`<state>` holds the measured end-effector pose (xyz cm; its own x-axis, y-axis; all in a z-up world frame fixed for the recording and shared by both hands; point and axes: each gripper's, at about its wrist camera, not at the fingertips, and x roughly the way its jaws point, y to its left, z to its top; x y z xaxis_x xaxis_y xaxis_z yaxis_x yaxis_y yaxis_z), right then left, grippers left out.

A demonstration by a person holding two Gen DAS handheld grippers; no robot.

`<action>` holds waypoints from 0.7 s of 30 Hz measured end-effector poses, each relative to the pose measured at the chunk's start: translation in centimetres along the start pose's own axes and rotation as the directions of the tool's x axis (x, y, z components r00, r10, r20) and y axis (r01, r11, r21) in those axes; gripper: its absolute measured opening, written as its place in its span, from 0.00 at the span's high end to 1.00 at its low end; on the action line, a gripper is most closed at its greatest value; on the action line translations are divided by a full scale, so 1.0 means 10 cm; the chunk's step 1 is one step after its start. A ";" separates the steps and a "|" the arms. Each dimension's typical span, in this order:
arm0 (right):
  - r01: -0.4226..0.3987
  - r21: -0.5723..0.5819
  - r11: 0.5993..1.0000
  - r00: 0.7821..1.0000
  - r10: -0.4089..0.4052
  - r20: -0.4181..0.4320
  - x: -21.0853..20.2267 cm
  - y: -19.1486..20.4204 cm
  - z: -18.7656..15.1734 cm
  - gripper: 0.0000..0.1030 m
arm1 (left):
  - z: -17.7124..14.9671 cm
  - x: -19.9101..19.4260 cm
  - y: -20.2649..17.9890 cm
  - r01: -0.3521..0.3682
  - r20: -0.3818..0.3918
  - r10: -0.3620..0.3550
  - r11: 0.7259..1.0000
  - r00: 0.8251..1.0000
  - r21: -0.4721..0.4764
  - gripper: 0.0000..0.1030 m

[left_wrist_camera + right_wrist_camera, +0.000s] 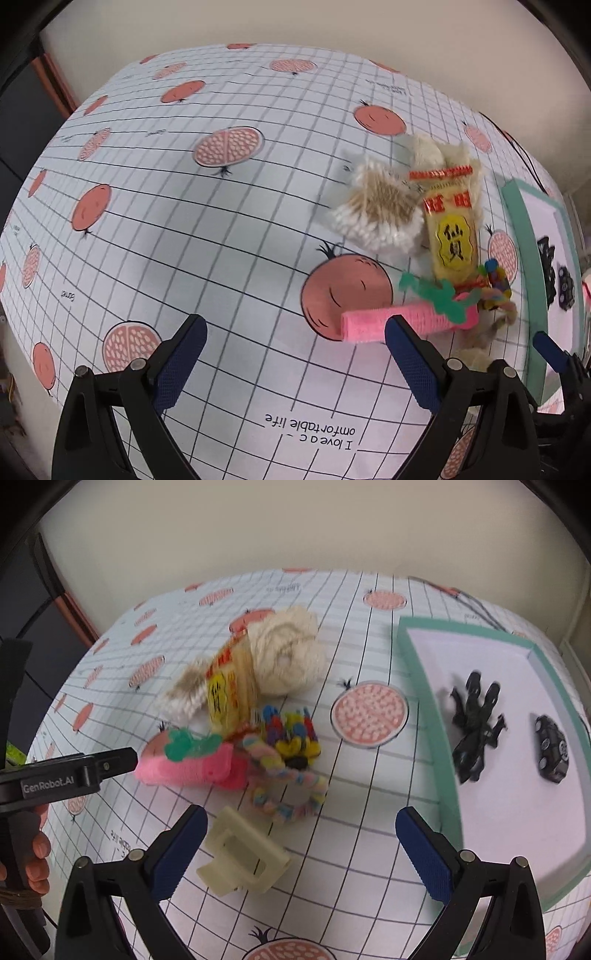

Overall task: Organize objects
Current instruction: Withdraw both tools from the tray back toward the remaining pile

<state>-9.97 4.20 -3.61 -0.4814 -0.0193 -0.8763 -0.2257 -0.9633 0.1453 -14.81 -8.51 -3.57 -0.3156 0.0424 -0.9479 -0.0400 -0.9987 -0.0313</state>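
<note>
Covering the whole table is a gridded tablecloth (pixel 369 812) printed with pomegranates, and everything else is being placed here relative to the mint-rimmed tray (pixel 417 686). Inside that tray a black toy figure (pixel 474 731) and a black toy car (pixel 552 747) are already lying, so the sorting is judged to be partly done. To the left of the tray a heap of unsorted things is being left: a cream yarn ball (pixel 286 657) farthest back, a yellow snack packet (pixel 225 698) and a bundle of cotton swabs (pixel 376 210) beside it, then a pink knitted roll with a green leaf (pixel 192 764), a multicoloured woven toy (pixel 291 734) and a pastel rope ring (pixel 284 786) nearer the cameras. Nearest of all, and set apart from the heap, a cream plastic hair claw (pixel 243 860) is lying.

The right gripper (pixel 301 849) is being held wide open with nothing between its jaws, and the hair claw is lying low between them, closer to the left finger, its long axis running diagonally toward the tray. The left gripper (pixel 293 354) is likewise being held wide open and empty, just short of the pink roll, whose long axis is running crosswise past its right finger. The right gripper is judged the nearer to both claw and tray.
</note>
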 end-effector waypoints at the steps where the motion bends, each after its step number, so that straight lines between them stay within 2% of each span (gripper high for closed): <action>1: 0.001 -0.005 1.000 1.000 -0.002 -0.012 0.02 0.00 -0.01 0.00 | -0.01 0.01 -0.02 0.003 -0.003 -0.003 1.000 1.000 0.013 0.06; 6: 0.009 -0.033 0.999 0.999 -0.011 -0.048 0.07 0.04 -0.05 0.00 | -0.04 0.06 -0.15 0.017 -0.013 -0.016 0.997 1.000 0.077 0.06; 13: -0.004 -0.066 0.998 0.997 -0.001 -0.080 0.12 0.09 -0.08 0.00 | -0.09 0.10 -0.32 -0.007 -0.009 0.009 0.987 1.000 0.158 0.06; 21: -0.009 -0.084 0.996 0.996 0.001 -0.090 0.13 0.13 -0.11 0.00 | -0.10 0.09 -0.37 -0.015 0.012 0.014 0.986 1.000 0.169 0.06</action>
<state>-9.92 2.63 -5.07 -0.4033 -0.0444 -0.9140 -0.1496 -0.9822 0.1137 -14.02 -4.79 -4.58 -0.3272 0.0292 -0.9445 -0.1944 -0.9802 0.0371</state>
